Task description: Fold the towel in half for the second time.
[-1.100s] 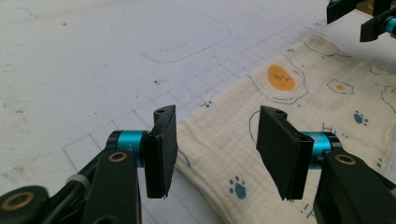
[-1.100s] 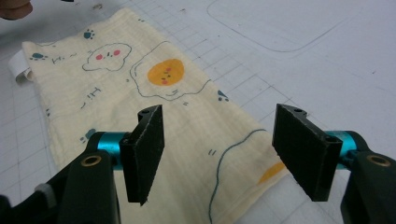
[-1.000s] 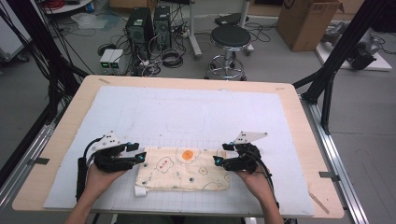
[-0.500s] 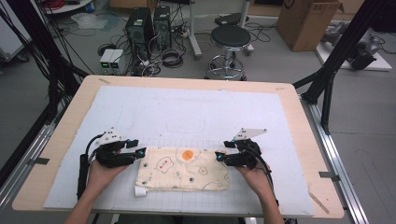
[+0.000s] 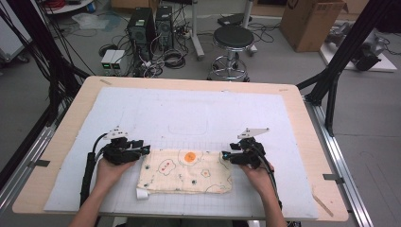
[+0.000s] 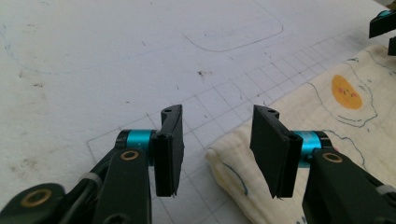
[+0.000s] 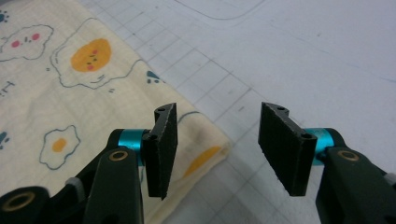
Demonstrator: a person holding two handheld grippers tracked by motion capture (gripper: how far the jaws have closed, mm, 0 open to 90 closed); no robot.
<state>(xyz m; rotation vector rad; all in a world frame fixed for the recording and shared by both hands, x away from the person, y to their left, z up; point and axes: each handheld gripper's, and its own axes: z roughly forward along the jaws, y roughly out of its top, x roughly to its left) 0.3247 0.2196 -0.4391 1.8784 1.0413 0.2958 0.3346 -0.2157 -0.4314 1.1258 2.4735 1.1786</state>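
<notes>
A folded cream cloth (image 5: 187, 171) printed with fried eggs lies flat near the front of the mat. My left gripper (image 5: 143, 150) is at its far left corner. In the left gripper view that corner of the cloth (image 6: 336, 116) lies between the spread jaws of the left gripper (image 6: 219, 151), and the pads do not touch it. My right gripper (image 5: 226, 155) is at the far right corner. There the cloth (image 7: 70, 93) ends between the jaws of the right gripper (image 7: 224, 149), again untouched. Both pairs of jaws have just been closing.
A white gridded mat (image 5: 198, 113) covers the wooden table (image 5: 61, 137), with a pencilled rounded outline (image 5: 189, 125) beyond the cloth. A small white tag (image 5: 141, 193) sticks out at the cloth's near left corner. A stool, computers and a cardboard box stand on the floor behind.
The left gripper has edged right and down onto the cloth's corner. Both grippers' jaws stand narrower than before. The cloth has not moved.
</notes>
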